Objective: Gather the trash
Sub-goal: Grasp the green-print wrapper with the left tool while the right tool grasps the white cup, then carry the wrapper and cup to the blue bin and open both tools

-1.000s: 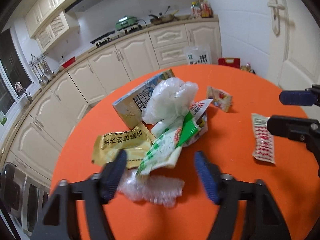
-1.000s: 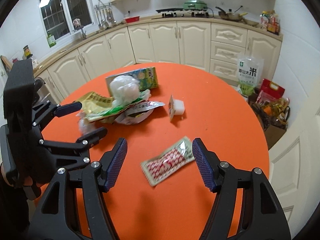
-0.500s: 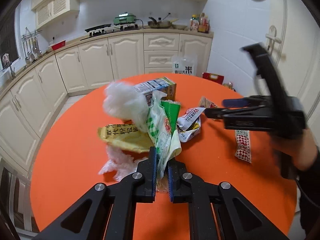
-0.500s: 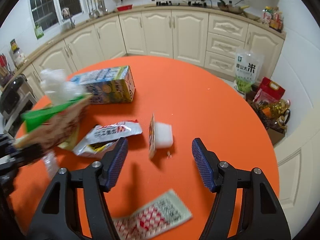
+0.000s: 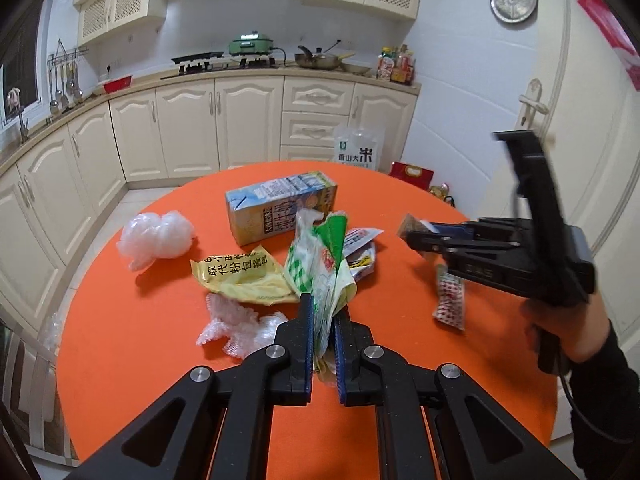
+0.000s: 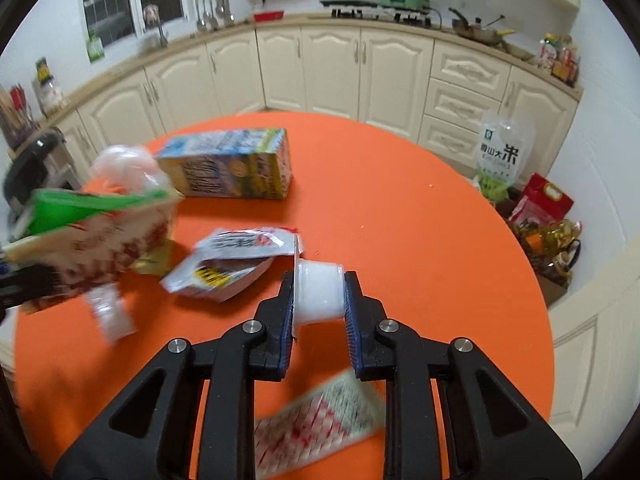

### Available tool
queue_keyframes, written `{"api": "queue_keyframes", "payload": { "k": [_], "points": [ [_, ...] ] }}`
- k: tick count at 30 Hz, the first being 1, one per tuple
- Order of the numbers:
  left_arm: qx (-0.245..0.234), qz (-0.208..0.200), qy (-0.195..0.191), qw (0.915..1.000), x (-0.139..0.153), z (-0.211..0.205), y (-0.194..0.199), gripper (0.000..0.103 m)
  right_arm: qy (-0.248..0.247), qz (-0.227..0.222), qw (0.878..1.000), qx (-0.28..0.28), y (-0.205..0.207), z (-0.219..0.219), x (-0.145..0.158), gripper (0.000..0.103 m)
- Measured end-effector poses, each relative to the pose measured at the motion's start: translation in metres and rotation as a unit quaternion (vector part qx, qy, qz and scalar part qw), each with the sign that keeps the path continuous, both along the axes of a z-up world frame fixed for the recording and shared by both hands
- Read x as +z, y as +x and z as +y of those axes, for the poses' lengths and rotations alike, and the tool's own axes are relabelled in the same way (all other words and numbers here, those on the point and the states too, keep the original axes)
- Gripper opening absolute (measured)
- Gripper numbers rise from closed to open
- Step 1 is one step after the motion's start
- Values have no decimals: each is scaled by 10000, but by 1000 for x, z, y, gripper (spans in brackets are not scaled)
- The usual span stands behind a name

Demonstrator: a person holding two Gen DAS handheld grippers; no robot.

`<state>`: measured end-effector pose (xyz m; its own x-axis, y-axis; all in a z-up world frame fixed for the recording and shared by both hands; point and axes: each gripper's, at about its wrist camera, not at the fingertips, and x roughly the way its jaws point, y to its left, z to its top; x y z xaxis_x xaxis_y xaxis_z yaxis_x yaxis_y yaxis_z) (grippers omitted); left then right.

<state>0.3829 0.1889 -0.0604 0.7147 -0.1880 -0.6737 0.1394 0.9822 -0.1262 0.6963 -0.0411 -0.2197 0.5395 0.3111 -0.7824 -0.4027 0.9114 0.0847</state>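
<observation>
Orange tabletop [image 5: 120,320]: your left tool [image 5: 322,330], open a second ago, now clamps the green wrapper [image 5: 320,268]; your right tool [image 6: 319,300] is closing on the white cup [image 6: 318,292] — two pieces secured.

Bare orange table [image 6: 420,208] runs along the far and door-side edges: unobstructed passage there. The middle is blocked by the milk carton [image 5: 280,208], yellow wrapper [image 5: 236,276] and silver packet [image 6: 232,264]. Toward the cabinet-side edge lie a plastic wad [image 5: 156,240] and foam netting [image 5: 236,326]. A red-checked packet [image 5: 450,300] occupies the near side.
</observation>
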Motion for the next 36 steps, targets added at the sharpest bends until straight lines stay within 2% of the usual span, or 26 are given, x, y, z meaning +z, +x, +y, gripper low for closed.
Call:
{"api": "queue_keyframes", "payload": {
  "k": [6,18,24,28,32,36],
  "points": [
    [-46,-147,51,9999,9,-33,-22,3,487,-141,9986,176,-47,-15,32,21],
    [-402,-281,223,9985,32,-101,-100,2,967,-295,9945,271,-141,-42,60,21],
    [-928,-389,321,9944,47,-165,-125,2,1040,-444,9935,-141,-189,-98,71,21],
    [-1418,-349,362,9886,45,-219,-129,2,954,-518,9925,-561,-217,-145,74,21],
    [-1945,-199,419,9798,35,-274,-126,3,764,-456,9900,-1094,-244,-198,64,21],
    [-2314,-8,510,9715,21,-322,-119,3,695,-231,9856,-1524,-260,-241,41,22]
  ]
}}
